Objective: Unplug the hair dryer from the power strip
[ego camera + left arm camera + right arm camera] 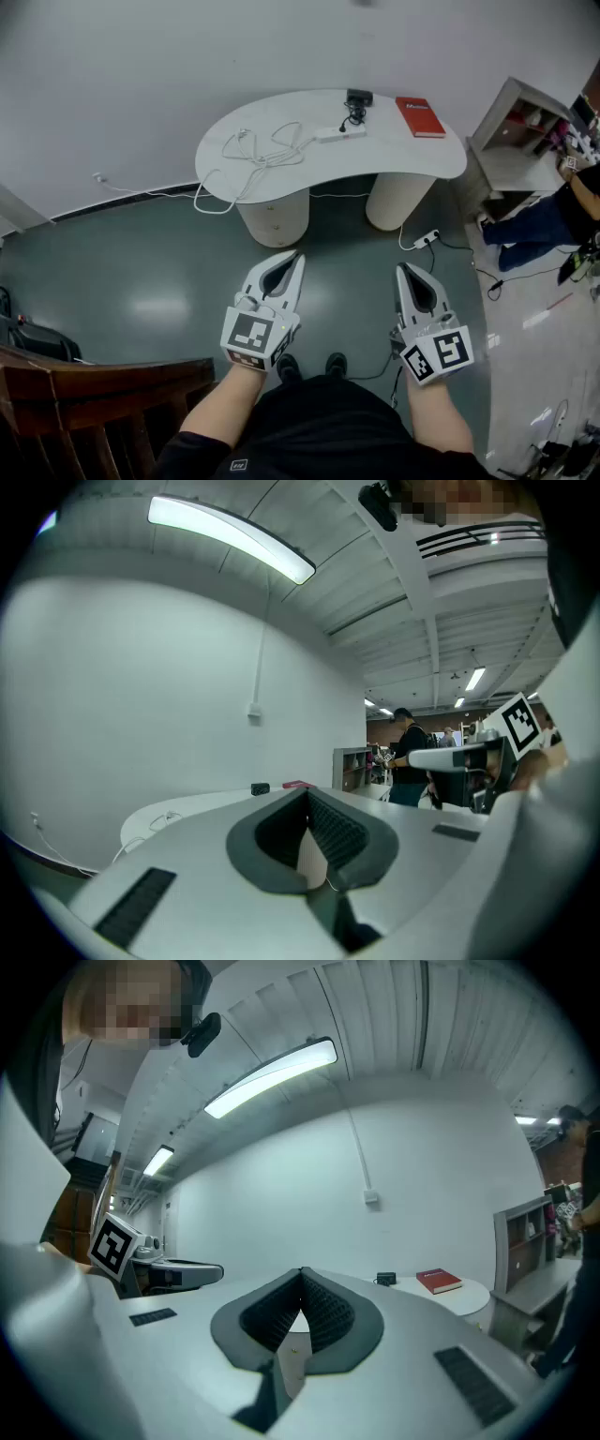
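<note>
White table [394,150] bearing the power strip [339,134] lies well ahead. Your left claw [297,256] and right claw [402,269] are closed and empty. You likely need to approach first.

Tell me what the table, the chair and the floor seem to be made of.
Table: perhaps painted or laminated board; smooth matte white, no grain.
Chair: wood, dark brown, slightly shiny, with slatted rails.
Floor: probably a coating or vinyl; grey-green, glossy, it mirrors lamps.
</note>
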Demonstrator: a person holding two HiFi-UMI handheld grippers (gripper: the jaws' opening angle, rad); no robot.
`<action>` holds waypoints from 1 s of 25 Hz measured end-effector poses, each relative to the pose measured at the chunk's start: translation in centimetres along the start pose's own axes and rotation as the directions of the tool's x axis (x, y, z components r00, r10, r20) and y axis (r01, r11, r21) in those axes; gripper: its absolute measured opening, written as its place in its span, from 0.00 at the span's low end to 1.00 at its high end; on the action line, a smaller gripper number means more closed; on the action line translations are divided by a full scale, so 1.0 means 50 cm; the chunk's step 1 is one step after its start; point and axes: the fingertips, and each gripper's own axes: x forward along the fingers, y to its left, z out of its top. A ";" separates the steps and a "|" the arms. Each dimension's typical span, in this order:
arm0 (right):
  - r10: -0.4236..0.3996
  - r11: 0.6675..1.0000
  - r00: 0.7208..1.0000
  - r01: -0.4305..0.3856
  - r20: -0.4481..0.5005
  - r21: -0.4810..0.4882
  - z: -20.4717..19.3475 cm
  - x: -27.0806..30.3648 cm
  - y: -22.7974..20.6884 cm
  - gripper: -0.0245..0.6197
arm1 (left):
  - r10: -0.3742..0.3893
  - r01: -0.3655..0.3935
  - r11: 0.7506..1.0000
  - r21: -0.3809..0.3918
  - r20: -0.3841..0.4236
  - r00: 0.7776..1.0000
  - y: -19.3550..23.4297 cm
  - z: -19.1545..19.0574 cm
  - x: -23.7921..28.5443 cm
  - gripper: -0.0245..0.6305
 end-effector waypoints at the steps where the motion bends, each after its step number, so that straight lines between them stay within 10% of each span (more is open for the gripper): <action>1: 0.002 1.000 1.000 -0.002 0.001 0.001 -0.001 -0.001 0.001 0.09 | 0.000 0.000 1.000 0.001 0.000 1.000 -0.001 -0.001 0.001 0.05; 25: 0.081 0.994 0.997 -0.080 -0.012 0.077 -0.023 -0.024 -0.121 0.09 | 0.009 -0.009 1.000 0.015 -0.034 0.999 -0.123 -0.005 0.123 0.05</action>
